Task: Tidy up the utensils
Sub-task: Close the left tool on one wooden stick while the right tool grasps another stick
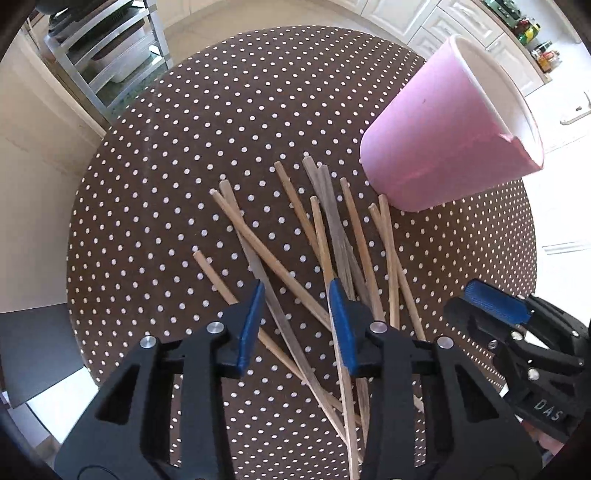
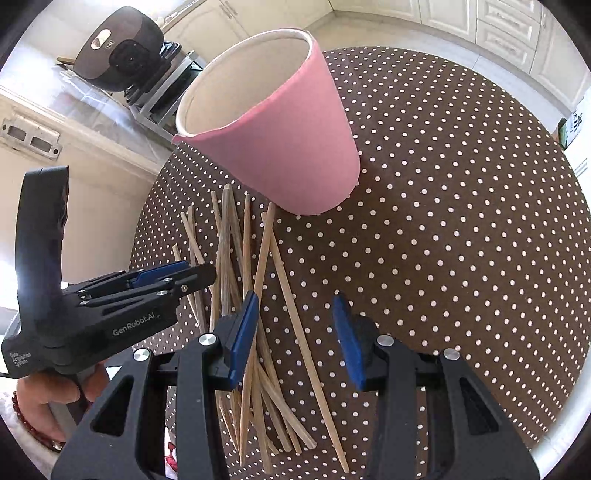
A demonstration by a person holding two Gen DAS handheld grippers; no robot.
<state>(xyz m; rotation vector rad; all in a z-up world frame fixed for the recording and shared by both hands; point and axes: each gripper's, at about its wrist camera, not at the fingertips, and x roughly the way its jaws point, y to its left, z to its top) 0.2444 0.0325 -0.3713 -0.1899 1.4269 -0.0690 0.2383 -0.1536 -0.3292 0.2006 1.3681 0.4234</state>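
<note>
Hovering wide open and empty, the left claw [image 1: 297,321] straddles the chopsticks [image 1: 325,251]; right claw [image 2: 295,332] gapes empty too, pink cup [image 2: 280,140] ahead; pinch one stick squarely mid-shaft

1. The near ends of the chopsticks [image 1: 325,236] run under the left gripper [image 1: 297,325] and off the bottom edge in the left wrist view.
2. The cup [image 2: 295,147] hides its own base; its inside bottom cannot be seen.
3. The hand [image 2: 51,398] on the left gripper is cut off at the picture's edge.
4. The far shelf rack [image 1: 110,55] is blurred, its contents unclear.
5. Bottles [image 1: 532,33] far right are too small to identify.
</note>
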